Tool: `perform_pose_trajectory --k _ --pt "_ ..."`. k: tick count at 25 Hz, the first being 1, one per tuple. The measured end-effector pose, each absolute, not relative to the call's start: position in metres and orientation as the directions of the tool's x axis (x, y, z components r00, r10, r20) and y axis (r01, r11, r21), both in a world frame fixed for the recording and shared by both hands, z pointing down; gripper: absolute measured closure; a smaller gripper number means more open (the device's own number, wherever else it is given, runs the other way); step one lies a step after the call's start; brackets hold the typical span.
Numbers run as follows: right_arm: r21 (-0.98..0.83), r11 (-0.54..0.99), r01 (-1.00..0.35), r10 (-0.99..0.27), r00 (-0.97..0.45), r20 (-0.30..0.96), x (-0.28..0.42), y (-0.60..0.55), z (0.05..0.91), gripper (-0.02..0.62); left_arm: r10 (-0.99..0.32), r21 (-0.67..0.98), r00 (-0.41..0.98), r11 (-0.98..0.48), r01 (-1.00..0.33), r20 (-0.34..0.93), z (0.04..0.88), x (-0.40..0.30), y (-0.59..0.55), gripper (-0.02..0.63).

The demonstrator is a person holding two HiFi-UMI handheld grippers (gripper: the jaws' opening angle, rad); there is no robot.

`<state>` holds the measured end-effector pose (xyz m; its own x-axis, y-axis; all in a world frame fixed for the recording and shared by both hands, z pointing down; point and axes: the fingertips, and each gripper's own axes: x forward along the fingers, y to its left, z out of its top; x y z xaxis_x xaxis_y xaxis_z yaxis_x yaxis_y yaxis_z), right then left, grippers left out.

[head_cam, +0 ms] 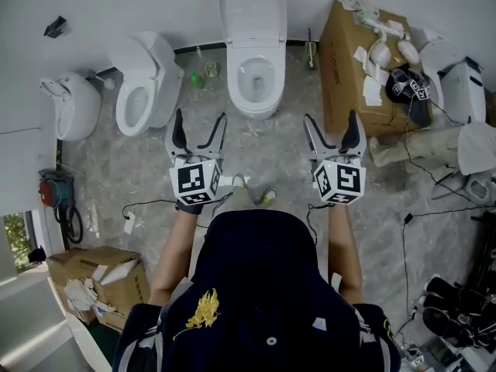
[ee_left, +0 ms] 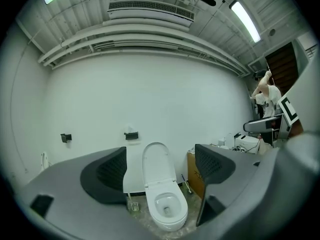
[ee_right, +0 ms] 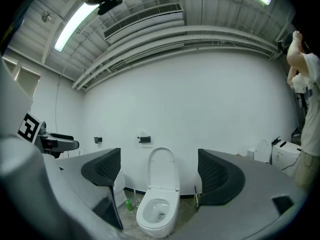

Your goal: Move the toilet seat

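Observation:
A white toilet (head_cam: 254,84) stands against the far wall, its lid (head_cam: 253,10) raised upright and its bowl open. I cannot tell whether the seat ring is up with the lid. My left gripper (head_cam: 201,122) and right gripper (head_cam: 331,122) hover side by side in front of the toilet, well short of it. Both are open with nothing between their jaws. In the left gripper view the toilet (ee_left: 166,209) sits between the wide-apart jaws of that gripper (ee_left: 160,161). In the right gripper view the toilet (ee_right: 157,211) likewise shows between the spread jaws of that gripper (ee_right: 159,166).
A second toilet (head_cam: 143,84) and another white fixture (head_cam: 74,103) stand at the left. A green bottle (head_cam: 198,78) and a brush (head_cam: 311,53) flank the middle toilet. A cardboard box (head_cam: 360,60) with parts stands at the right. Cables lie on the floor. A person (ee_right: 305,84) stands at the far right.

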<state>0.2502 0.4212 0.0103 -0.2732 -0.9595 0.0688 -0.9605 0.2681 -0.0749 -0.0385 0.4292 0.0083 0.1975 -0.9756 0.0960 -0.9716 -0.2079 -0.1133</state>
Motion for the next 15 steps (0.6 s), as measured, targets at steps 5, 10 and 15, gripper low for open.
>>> perform_pose_trajectory --k 5,10,15 --pt "-0.090 0.297 -0.951 -0.950 -0.303 0.076 0.242 0.408 0.017 0.127 -0.979 -0.136 0.175 -0.189 -0.973 0.109 0.011 -0.053 0.424 0.184" --pt "-0.083 0.291 -0.953 -0.952 -0.297 0.071 0.240 0.392 0.019 0.127 -0.983 -0.126 0.150 -0.163 -0.978 0.106 0.019 -0.069 0.406 0.184" --pt "-0.086 0.269 -0.959 -0.957 -0.276 0.087 0.239 0.362 0.026 0.127 -0.980 -0.115 0.164 -0.177 -0.978 0.109 0.029 -0.070 0.369 0.184"
